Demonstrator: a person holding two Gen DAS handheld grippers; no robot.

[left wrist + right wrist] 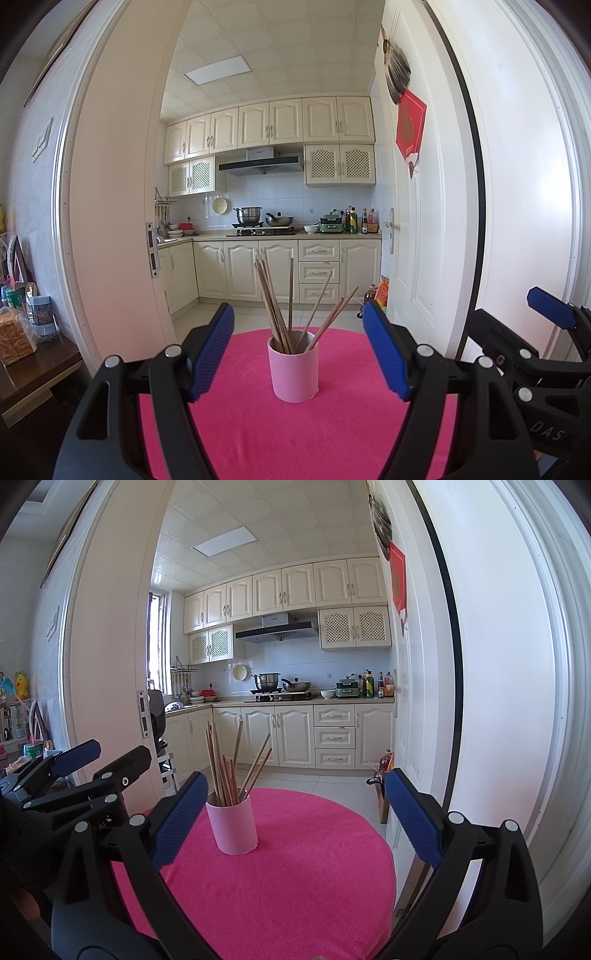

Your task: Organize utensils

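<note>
A pink cup [294,369] stands upright on the round table with a pink cloth [295,435]. Several wooden chopsticks [280,302] stand in it, fanned out. My left gripper [298,350] is open and empty, its blue pads on either side of the cup, nearer to me. My right gripper [295,816] is open and empty; the cup [233,827] with the chopsticks [229,764] stands just right of its left pad [179,818]. Each gripper shows at the edge of the other's view, the right one [546,332] and the left one [74,771].
The pink table [288,886] stands in a doorway to a kitchen with cream cabinets [280,273]. A white door [413,221] is open at the right. A dark side table [37,365] with jars and a bag stands at the left. Bottles [384,768] sit on the floor.
</note>
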